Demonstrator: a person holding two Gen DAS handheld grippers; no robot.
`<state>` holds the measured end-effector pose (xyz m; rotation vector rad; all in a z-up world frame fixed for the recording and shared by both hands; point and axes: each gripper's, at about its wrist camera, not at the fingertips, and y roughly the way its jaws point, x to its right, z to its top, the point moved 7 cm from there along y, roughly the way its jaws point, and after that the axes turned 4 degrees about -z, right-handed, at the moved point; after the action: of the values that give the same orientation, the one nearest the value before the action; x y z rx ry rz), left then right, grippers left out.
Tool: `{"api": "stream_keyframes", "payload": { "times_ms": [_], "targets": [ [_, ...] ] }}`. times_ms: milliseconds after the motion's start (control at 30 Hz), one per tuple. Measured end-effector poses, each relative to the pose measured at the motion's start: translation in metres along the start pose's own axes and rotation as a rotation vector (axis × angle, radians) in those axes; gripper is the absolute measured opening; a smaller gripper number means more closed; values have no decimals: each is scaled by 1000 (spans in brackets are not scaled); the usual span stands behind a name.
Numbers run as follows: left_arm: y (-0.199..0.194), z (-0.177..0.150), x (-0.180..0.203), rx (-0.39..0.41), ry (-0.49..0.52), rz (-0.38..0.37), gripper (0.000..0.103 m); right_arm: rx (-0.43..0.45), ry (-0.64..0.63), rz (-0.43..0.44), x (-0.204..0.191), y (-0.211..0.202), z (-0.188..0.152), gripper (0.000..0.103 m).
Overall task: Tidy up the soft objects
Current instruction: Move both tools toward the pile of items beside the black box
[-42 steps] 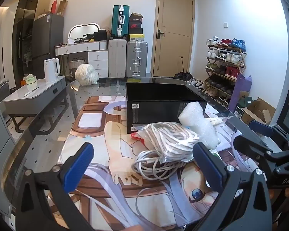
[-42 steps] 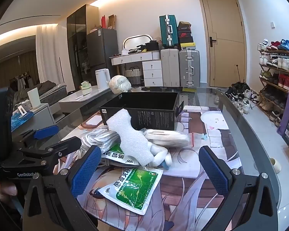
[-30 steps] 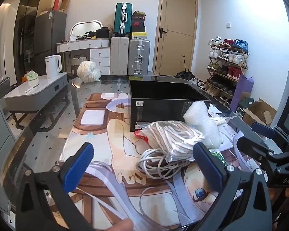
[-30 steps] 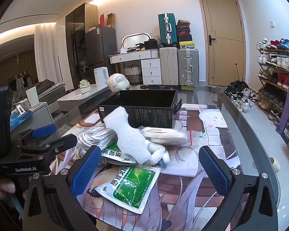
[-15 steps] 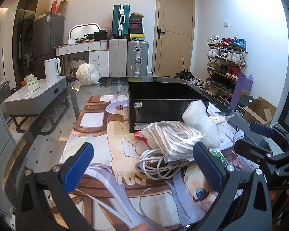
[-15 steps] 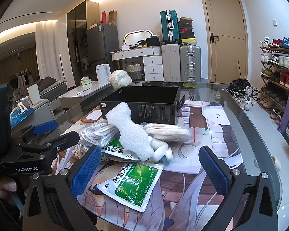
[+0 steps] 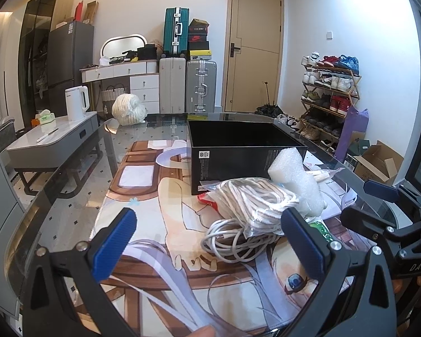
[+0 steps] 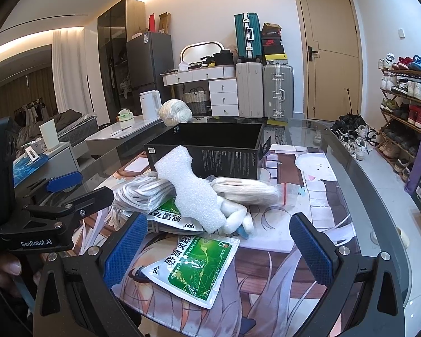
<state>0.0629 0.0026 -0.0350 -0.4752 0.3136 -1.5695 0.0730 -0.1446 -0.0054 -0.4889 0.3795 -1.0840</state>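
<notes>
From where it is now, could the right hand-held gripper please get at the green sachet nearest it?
Probably yes: the right hand-held gripper is open, and the green sachet lies flat just ahead with nothing on top.

We read "GenRobot.AI" on the left gripper (image 8: 39, 243) body in the right wrist view, and "DAS" on the right gripper (image 7: 418, 266) body in the left wrist view. The green sachet (image 8: 195, 266) bore "999", seen upside down; its Chinese characters we could not make out.

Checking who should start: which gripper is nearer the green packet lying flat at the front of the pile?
Right. The right gripper hovers open directly over the green packet. The left gripper faces the bagged rope farther left, jaws open.
</notes>
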Motion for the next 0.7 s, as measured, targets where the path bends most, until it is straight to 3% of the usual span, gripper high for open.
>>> {"api": "stream_keyframes", "payload": {
  "times_ms": [700],
  "targets": [
    [3,7,-15,-5,11,-2,103,-94,1,-12,-3,23,-7,103]
  ]
}}
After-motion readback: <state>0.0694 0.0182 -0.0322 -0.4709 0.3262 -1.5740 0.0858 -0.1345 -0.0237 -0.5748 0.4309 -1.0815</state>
